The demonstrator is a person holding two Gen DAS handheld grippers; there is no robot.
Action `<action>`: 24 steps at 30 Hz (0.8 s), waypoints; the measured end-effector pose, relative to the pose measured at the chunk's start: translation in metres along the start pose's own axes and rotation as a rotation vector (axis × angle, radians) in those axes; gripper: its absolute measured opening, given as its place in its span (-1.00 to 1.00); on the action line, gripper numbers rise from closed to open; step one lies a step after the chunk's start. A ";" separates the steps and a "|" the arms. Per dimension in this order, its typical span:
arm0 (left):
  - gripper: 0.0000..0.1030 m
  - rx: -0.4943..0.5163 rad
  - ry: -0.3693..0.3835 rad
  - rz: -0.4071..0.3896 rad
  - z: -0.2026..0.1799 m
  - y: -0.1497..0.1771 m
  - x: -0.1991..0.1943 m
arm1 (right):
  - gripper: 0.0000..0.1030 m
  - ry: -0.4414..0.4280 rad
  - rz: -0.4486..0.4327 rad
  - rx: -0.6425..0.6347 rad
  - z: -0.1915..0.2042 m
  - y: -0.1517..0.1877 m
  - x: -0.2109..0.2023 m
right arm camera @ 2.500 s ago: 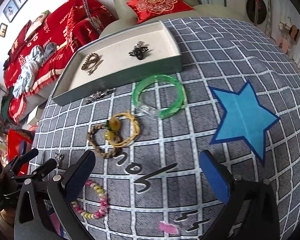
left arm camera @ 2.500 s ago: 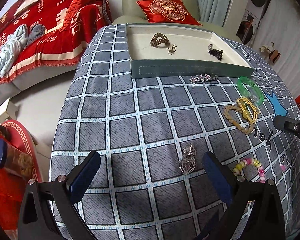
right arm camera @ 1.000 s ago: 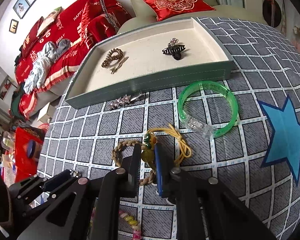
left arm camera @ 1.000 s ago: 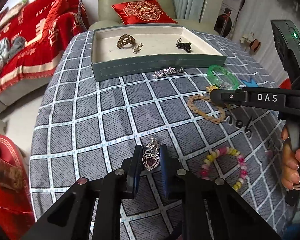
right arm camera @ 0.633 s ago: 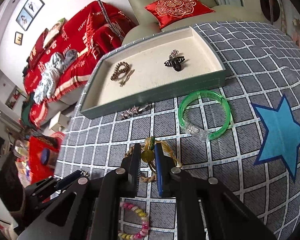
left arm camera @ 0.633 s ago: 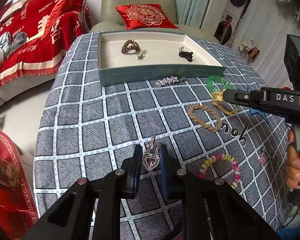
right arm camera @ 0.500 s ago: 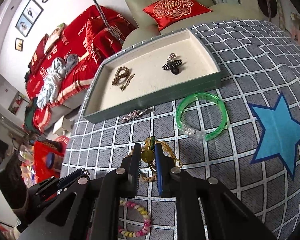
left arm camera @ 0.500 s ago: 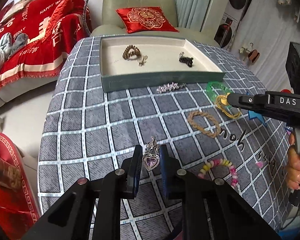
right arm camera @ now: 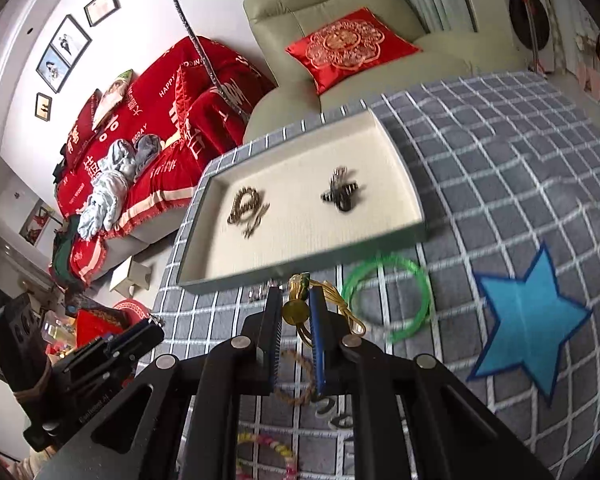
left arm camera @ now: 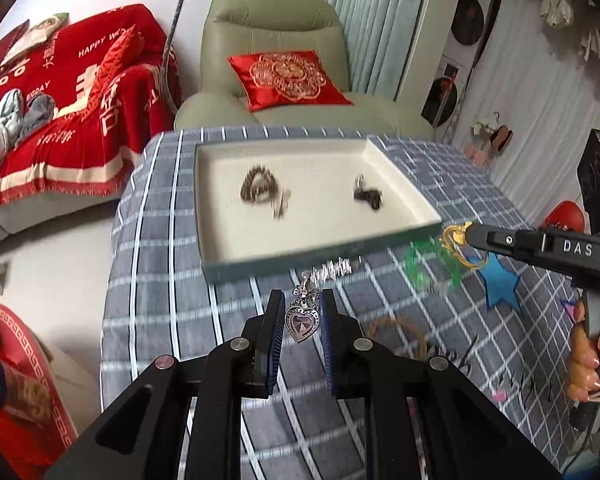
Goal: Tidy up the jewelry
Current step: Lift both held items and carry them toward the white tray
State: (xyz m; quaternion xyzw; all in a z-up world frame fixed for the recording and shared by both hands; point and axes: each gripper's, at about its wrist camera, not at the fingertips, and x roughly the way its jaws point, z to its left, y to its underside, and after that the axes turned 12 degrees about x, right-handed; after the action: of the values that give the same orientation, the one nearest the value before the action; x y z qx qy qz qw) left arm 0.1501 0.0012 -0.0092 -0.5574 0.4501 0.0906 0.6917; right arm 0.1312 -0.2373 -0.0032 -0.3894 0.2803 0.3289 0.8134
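My left gripper is shut on a silver heart pendant and holds it above the checked cloth, just short of the near wall of the green tray. My right gripper is shut on a yellow cord bracelet with an amber bead, also lifted near the tray's front wall. It shows at the right in the left wrist view. The tray's cream floor holds a brown coil tie, a small clip and a black claw clip.
On the cloth lie a green bangle, a star hair clip, a braided brown bracelet and a pastel bead bracelet. A blue star patch marks the cloth at right. An armchair and red sofa stand beyond the table.
Both grippers closed on their items, lifted them off the cloth and moved forward toward the tray. The braided bracelet stayed on the cloth.
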 end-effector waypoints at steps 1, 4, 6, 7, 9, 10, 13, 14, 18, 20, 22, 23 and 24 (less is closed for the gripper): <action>-0.34 -0.003 0.001 -0.005 0.002 -0.005 0.002 | -0.72 0.001 -0.004 -0.004 0.001 -0.003 0.000; -0.34 -0.021 0.008 -0.015 0.007 -0.016 0.009 | -0.72 0.000 -0.013 -0.021 0.007 -0.016 0.004; -0.34 -0.029 0.012 -0.019 0.010 -0.022 0.014 | -0.72 0.001 -0.013 -0.035 0.010 -0.022 0.009; -0.34 -0.029 0.011 -0.024 0.010 -0.025 0.016 | -0.72 0.004 -0.012 -0.042 0.011 -0.025 0.012; -0.34 -0.027 0.007 -0.029 0.012 -0.029 0.021 | -0.72 0.013 -0.006 -0.057 0.013 -0.032 0.020; -0.34 -0.028 0.007 -0.029 0.013 -0.031 0.024 | -0.72 0.018 -0.003 -0.064 0.015 -0.036 0.025; -0.34 -0.029 0.004 -0.026 0.016 -0.037 0.034 | -0.72 0.026 0.005 -0.078 0.017 -0.042 0.037; -0.34 -0.030 0.003 -0.025 0.018 -0.039 0.038 | -0.72 0.029 0.007 -0.081 0.018 -0.043 0.040; -0.34 -0.036 -0.008 -0.017 0.026 -0.046 0.057 | -0.72 0.041 0.022 -0.102 0.022 -0.049 0.060; -0.34 -0.042 -0.012 -0.007 0.031 -0.050 0.067 | -0.72 0.043 0.033 -0.113 0.025 -0.052 0.071; -0.34 -0.048 -0.017 0.001 0.035 -0.053 0.076 | -0.72 0.045 0.043 -0.122 0.028 -0.054 0.079; -0.34 -0.049 -0.019 0.004 0.036 -0.054 0.079 | -0.72 0.046 0.049 -0.127 0.030 -0.055 0.085; -0.34 -0.051 -0.021 0.009 0.038 -0.056 0.084 | -0.72 0.046 0.054 -0.131 0.031 -0.056 0.090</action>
State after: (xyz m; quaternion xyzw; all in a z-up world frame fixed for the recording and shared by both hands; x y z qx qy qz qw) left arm 0.2537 -0.0181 -0.0329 -0.5720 0.4429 0.1111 0.6814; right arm 0.2356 -0.2098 -0.0253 -0.4417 0.2871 0.3593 0.7703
